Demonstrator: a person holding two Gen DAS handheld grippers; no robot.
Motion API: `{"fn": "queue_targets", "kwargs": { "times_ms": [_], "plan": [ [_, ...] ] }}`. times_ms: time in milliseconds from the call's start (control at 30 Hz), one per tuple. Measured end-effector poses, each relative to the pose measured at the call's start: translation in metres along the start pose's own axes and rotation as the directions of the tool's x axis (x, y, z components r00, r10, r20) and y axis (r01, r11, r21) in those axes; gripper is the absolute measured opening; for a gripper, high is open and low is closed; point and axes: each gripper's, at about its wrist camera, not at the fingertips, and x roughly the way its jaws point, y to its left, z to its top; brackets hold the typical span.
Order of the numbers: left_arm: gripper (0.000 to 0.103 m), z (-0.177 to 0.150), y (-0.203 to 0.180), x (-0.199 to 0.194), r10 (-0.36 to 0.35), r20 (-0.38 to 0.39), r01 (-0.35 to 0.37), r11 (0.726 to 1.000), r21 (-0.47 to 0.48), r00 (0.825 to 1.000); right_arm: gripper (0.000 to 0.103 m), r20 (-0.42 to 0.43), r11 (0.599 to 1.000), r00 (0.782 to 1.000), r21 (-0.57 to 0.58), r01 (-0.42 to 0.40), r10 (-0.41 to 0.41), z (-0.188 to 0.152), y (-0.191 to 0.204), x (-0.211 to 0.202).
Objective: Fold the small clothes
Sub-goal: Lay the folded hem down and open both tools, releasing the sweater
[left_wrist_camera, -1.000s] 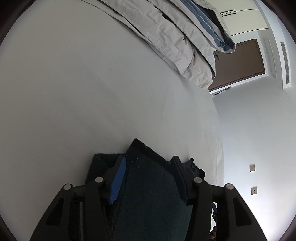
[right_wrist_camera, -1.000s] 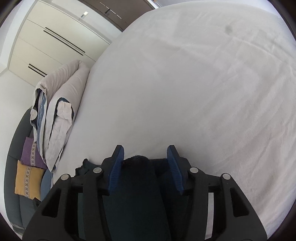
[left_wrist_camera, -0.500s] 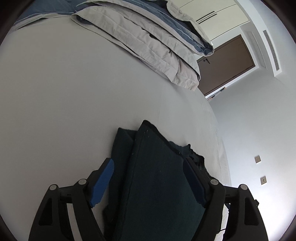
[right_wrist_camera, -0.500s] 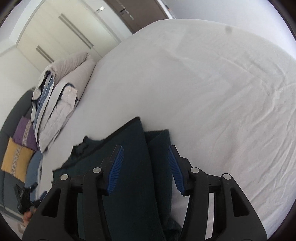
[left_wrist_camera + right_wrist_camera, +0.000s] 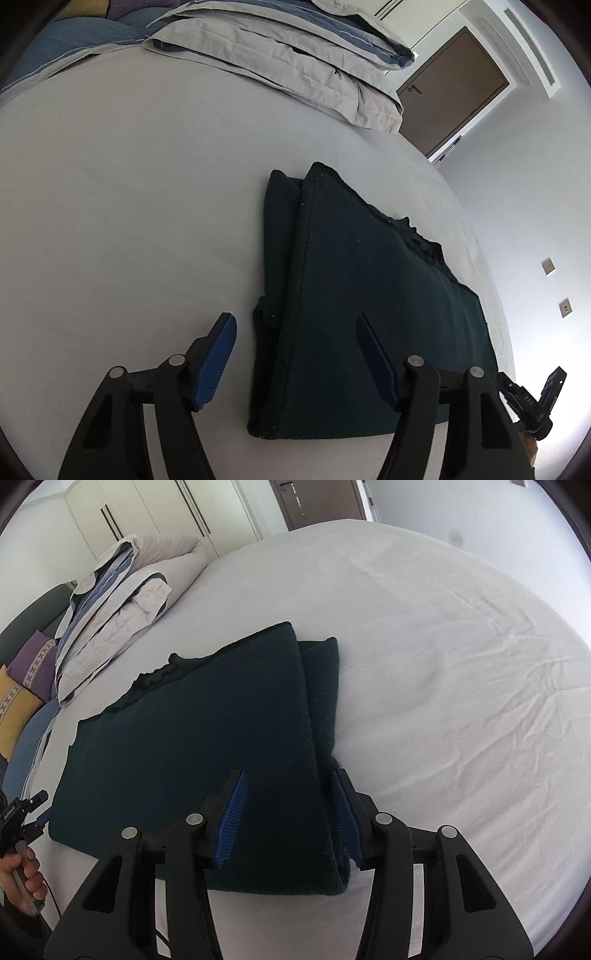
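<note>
Lying folded on the white bed [image 5: 129, 221], the dark green garment [image 5: 369, 295] has its near edge toward me, one layer lapped over another. No containers show. My left hand-held gripper [image 5: 295, 354] tilts down over the garment's left fold, jaws closing but apart, the pads pressing nothing. My right hand-held gripper [image 5: 291, 812] tilts down over the right fold, jaws closing around that edge; I cannot tell whether the pads press it. A folded duvet [image 5: 122, 602] lies at the far side.
</note>
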Motion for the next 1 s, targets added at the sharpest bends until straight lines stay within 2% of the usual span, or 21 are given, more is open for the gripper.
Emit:
{"fn": "queue_targets", "kwargs": {
  "times_ms": [100, 167, 233, 300, 400, 467, 533, 633, 700, 733, 800, 867, 1000],
  "plan": [
    [0.063, -0.005, 0.002, 0.01, 0.051, -0.028, -0.05, 0.998, 0.031, 0.998, 0.044, 0.021, 1.0, 1.0, 0.022, -0.012, 0.012, -0.008, -0.004, -0.014],
    [0.059, -0.006, 0.002, 0.007, 0.065, -0.017, -0.064, 0.997, 0.034, 0.998, 0.044, 0.025, 0.998, 0.999, 0.037, -0.045, 0.044, -0.007, -0.007, -0.021],
    [0.057, -0.004, -0.002, -0.004, 0.094, 0.018, -0.094, 0.995, 0.03, 0.995, 0.044, 0.029, 0.992, 0.993, 0.048, -0.117, 0.116, -0.008, -0.003, -0.029],
    [0.057, -0.003, -0.019, -0.017, 0.103, 0.077, -0.109, 0.991, 0.078, 0.992, 0.044, 0.025, 0.977, 0.978, 0.047, -0.207, 0.206, -0.007, 0.006, -0.034],
    [0.057, -0.006, -0.058, -0.018, 0.087, 0.106, -0.106, 0.975, 0.194, 0.991, 0.044, -0.021, 0.935, 0.936, 0.05, -0.351, 0.352, -0.011, 0.03, -0.03],
    [0.057, -0.015, -0.085, -0.007, 0.072, 0.098, -0.096, 0.957, 0.274, 0.993, 0.044, -0.065, 0.892, 0.891, 0.077, -0.444, 0.449, -0.019, 0.049, -0.02],
    [0.057, -0.021, -0.098, 0.007, 0.063, 0.078, -0.084, 0.95, 0.302, 0.995, 0.044, -0.102, 0.851, 0.846, 0.115, -0.513, 0.523, -0.031, 0.068, -0.007],
    [0.057, -0.036, -0.108, 0.029, 0.064, 0.03, -0.07, 0.944, 0.322, 0.997, 0.044, -0.158, 0.791, 0.778, 0.205, -0.576, 0.608, -0.054, 0.089, 0.022],
    [0.058, -0.049, -0.112, 0.04, 0.099, 0.014, -0.098, 0.927, 0.362, 0.995, 0.044, -0.211, 0.786, 0.76, 0.24, -0.569, 0.615, -0.07, 0.098, 0.042],
    [0.06, -0.054, -0.115, 0.046, 0.133, 0.022, -0.13, 0.906, 0.402, 0.991, 0.043, -0.235, 0.793, 0.76, 0.244, -0.557, 0.606, -0.079, 0.1, 0.05],
    [0.062, -0.057, -0.117, 0.053, 0.15, 0.026, -0.147, 0.888, 0.436, 0.988, 0.023, -0.226, 0.815, 0.785, 0.221, -0.535, 0.577, -0.087, 0.098, 0.053],
    [0.062, -0.056, -0.114, 0.053, 0.144, 0.022, -0.139, 0.885, 0.445, 0.989, 0.02, -0.196, 0.791, 0.774, 0.28, -0.544, 0.602, -0.088, 0.077, 0.051],
    [0.062, -0.06, -0.112, 0.053, 0.152, 0.026, -0.147, 0.875, 0.46, 0.988, 0.019, -0.05, 0.783, 0.834, 0.379, -0.494, 0.55, -0.086, 0.011, 0.031]
  ]
}}
